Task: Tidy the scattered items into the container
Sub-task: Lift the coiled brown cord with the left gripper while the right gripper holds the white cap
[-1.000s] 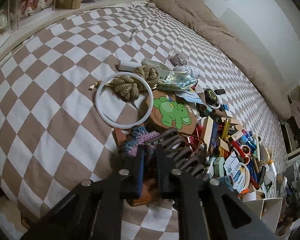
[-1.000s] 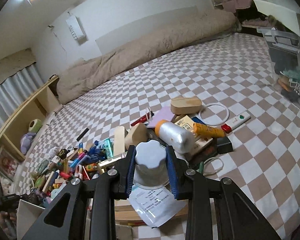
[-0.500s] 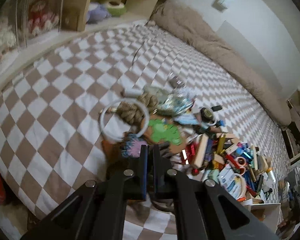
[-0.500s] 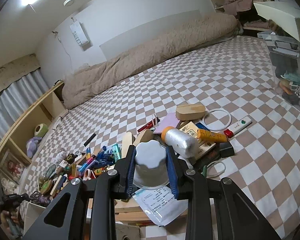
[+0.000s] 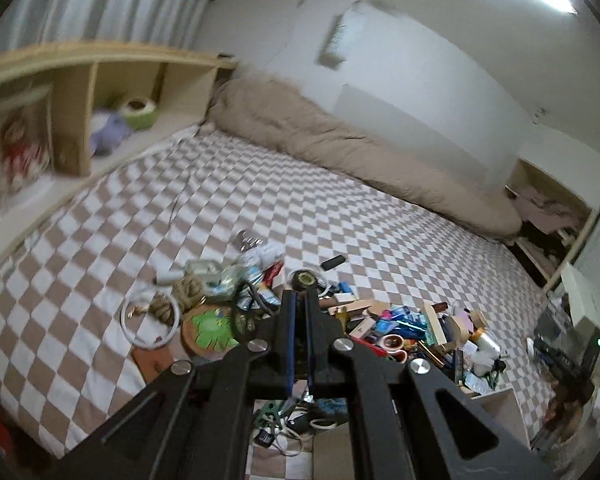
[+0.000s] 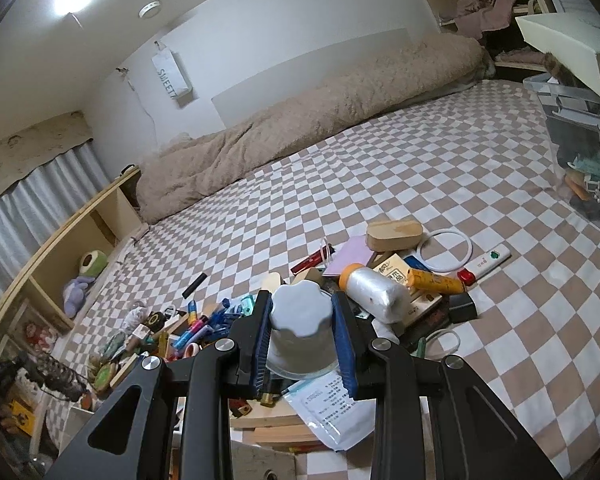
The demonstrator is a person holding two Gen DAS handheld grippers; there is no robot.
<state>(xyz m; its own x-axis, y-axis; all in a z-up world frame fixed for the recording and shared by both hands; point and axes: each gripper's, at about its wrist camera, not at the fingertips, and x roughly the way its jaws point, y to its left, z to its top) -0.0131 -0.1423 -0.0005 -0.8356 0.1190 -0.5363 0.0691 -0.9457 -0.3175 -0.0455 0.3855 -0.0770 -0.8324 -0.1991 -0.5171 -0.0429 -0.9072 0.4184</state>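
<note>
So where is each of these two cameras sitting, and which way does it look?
Left wrist: on the left gripper, looking over its shut black fingers across the brown-and-white checkered bed.
Right wrist: on the right gripper, whose fingers clamp a grey scalloped lid.
Shared: the rolled beige duvet, the scattered pile of small items.

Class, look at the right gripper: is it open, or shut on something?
Shut on something: the right gripper has both blue pads pressed against the sides of a grey scalloped lid.

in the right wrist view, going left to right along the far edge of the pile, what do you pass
black stick → red pen → purple pad → wooden box → white ring → white remote
</note>
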